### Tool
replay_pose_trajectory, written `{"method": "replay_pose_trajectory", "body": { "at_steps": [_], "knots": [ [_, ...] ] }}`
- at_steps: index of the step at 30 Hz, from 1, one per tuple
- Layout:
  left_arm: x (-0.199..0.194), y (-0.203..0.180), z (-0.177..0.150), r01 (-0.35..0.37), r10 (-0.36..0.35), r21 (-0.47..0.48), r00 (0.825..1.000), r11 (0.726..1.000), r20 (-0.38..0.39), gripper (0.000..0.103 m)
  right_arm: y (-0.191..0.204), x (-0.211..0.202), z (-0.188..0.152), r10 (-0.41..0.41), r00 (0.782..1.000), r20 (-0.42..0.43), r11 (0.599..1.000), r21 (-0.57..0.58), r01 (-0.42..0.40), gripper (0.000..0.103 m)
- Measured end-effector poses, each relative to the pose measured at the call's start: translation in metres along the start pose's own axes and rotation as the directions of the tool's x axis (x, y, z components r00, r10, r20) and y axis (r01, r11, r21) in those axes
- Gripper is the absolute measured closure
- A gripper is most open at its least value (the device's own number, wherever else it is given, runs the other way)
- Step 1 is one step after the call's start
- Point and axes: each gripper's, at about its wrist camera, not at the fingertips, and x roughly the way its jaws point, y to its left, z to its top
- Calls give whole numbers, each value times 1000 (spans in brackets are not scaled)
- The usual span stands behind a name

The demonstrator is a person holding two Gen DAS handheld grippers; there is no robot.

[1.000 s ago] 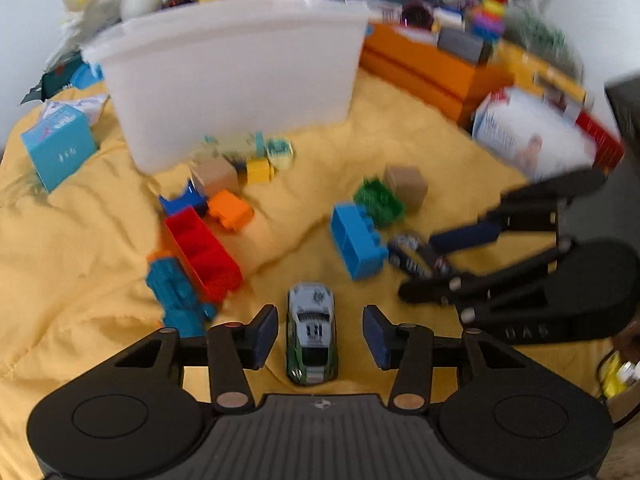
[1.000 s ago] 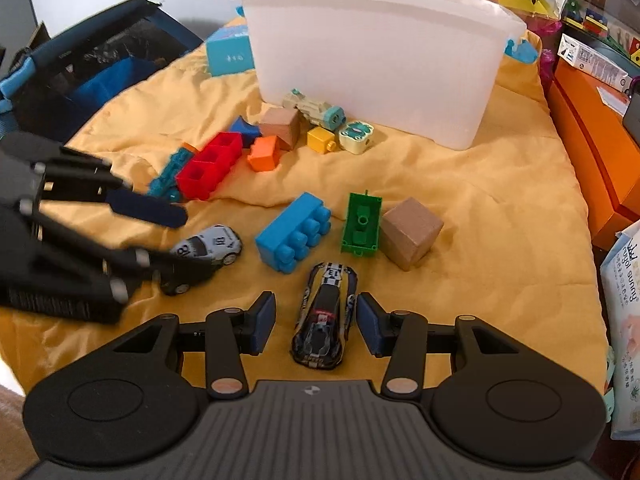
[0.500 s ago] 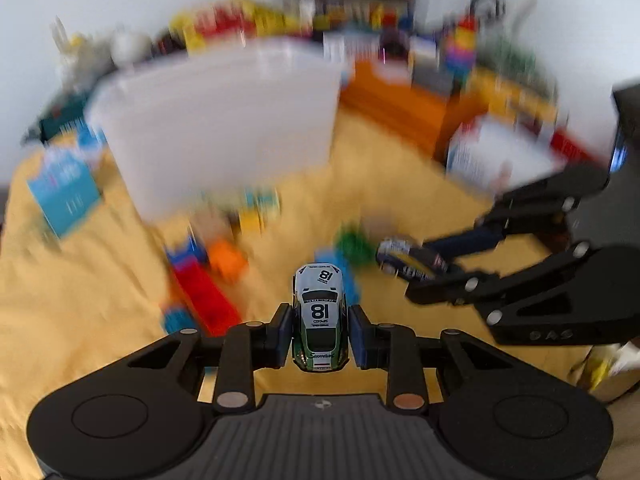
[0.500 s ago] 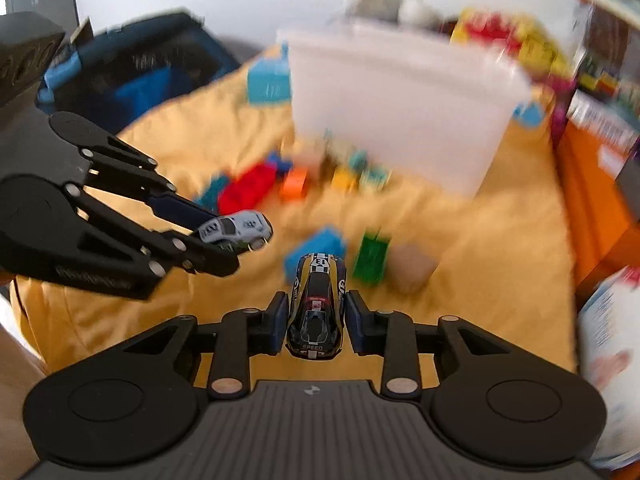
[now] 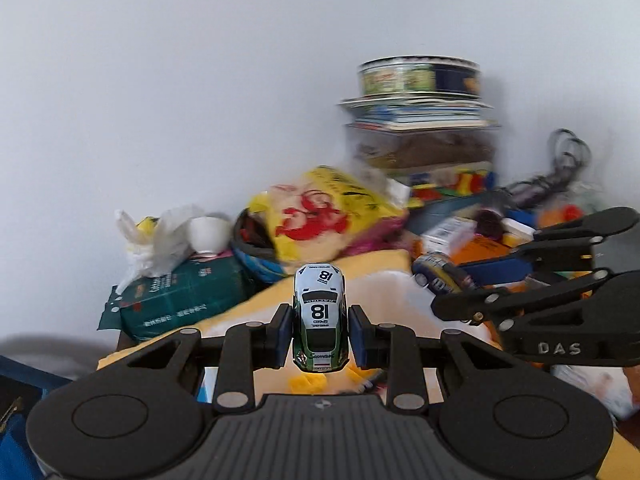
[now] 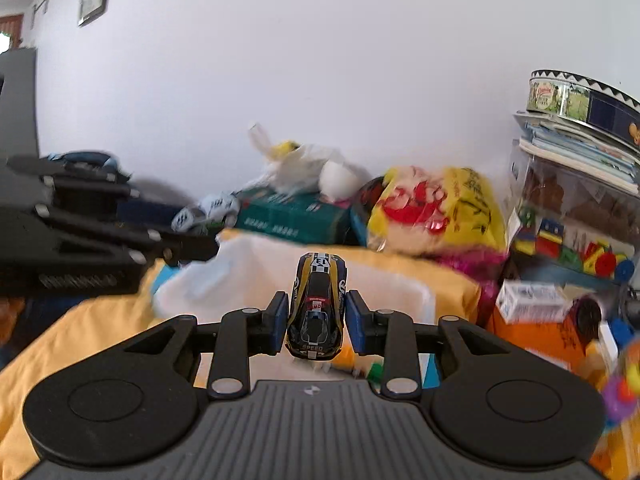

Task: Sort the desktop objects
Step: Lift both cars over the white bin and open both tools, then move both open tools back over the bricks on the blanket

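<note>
A white and green toy car (image 5: pixel 319 318) numbered 18 is pinched between the blue pads of my left gripper (image 5: pixel 319 330), lifted well above the yellow cloth (image 5: pixel 256 312). My right gripper (image 6: pixel 316 316) is shut on a black and yellow toy car (image 6: pixel 317 306), also raised. Seen from the left wrist, the right gripper (image 5: pixel 448 284) with its car (image 5: pixel 438 280) hangs at the right. In the right wrist view the left gripper (image 6: pixel 200 224) and its car (image 6: pixel 208 210) hang at the left. The white plastic bin (image 6: pixel 248 276) lies just below and ahead of both.
Clutter lines the wall behind: a green box (image 5: pixel 180 300), a white plastic bag (image 5: pixel 160 240), a yellow snack bag (image 5: pixel 328 216), a stack of books topped by a round tin (image 5: pixel 418 76), an orange box (image 6: pixel 532 336) and a toy shelf (image 6: pixel 572 248).
Both grippers closed on the cars that lay between their fingers, then lifted them off the cloth and tilted up toward the wall. The blocks on the cloth have dropped out of view.
</note>
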Motion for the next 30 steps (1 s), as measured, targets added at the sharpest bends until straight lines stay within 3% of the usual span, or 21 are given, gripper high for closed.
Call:
{"method": "replay_pose_trajectory", "body": {
  "at_steps": [5,10,15,19,21,25,30],
  "knots": [
    [57,19,-1,-31,23,-78,994,996,-104,69,-7,37,6,-47,998,-53,998,33,48,67],
    [73,11,-20,-46,46,0,988,999,-146,58,-4,62,-11,-38,988,-149,999,23,42,64],
    [47,14,-13,-13,10,-37,997,999,-72,50,0,40,-10,-45,995,-94,999,3,46,58],
    [11,11,-4,7,-5,-70,1000,998,25,28,2,17,-4,-50,998,-35,999,3,50,49],
    [-7,10,-7,21,-16,-101,999,995,52,25,4,7,-9,-44,999,-15,999,9,44,43],
    [-25,5,-33,16,-17,-137,1000,990,-6,21,17,-13,-30,-40,999,-15,999,7,40,29],
    [-39,-13,-91,24,-43,-139,990,990,-133,21,33,-31,-69,-11,997,-74,997,78,17,29]
  ]
}}
